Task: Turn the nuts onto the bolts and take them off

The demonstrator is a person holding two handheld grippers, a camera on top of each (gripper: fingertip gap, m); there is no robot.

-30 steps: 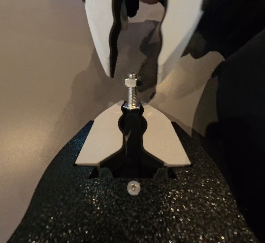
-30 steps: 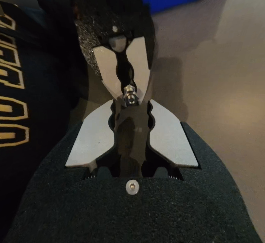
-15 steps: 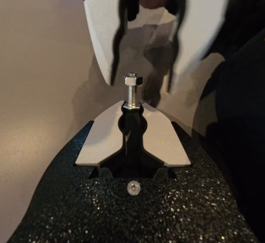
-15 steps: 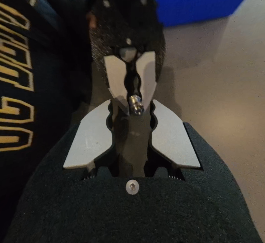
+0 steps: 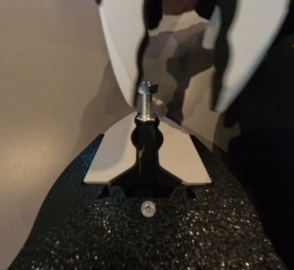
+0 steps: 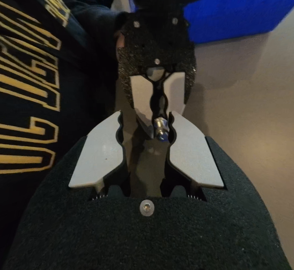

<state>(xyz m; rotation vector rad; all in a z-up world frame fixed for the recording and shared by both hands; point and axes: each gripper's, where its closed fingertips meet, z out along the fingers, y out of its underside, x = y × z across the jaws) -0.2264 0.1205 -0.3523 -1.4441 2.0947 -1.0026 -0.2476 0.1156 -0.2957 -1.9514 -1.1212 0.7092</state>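
My left gripper (image 5: pixel 146 116) is shut on the hex head of a silver bolt (image 5: pixel 145 104), whose threaded shaft points away from it. A silver nut (image 5: pixel 148 88) sits near the free end of the shaft. My right gripper (image 5: pixel 176 106) faces it from above, open, with the nut close to the inner edge of one finger (image 5: pixel 120 55); contact cannot be told. In the right wrist view the right gripper (image 6: pixel 145 115) is open, and the bolt with its nut (image 6: pixel 160 128) lies between its fingertips, near the right finger (image 6: pixel 187 147). The left gripper (image 6: pixel 159 117) holds the bolt there.
A beige table surface (image 5: pixel 47 87) lies under both grippers. A blue object (image 6: pixel 238 7) stands at the far right in the right wrist view. A person's dark garment with yellow lettering (image 6: pixel 31 87) fills the left side there and shows at the right in the left wrist view (image 5: pixel 270 150). The left gripper's tips are roughly 6 cm from the right gripper's. The blue object (image 6: pixel 238 7) is about 25 cm from both grippers' fingertips.
The right gripper has opened wider and come in around the end of the bolt. The left gripper has kept its hold on the bolt head.
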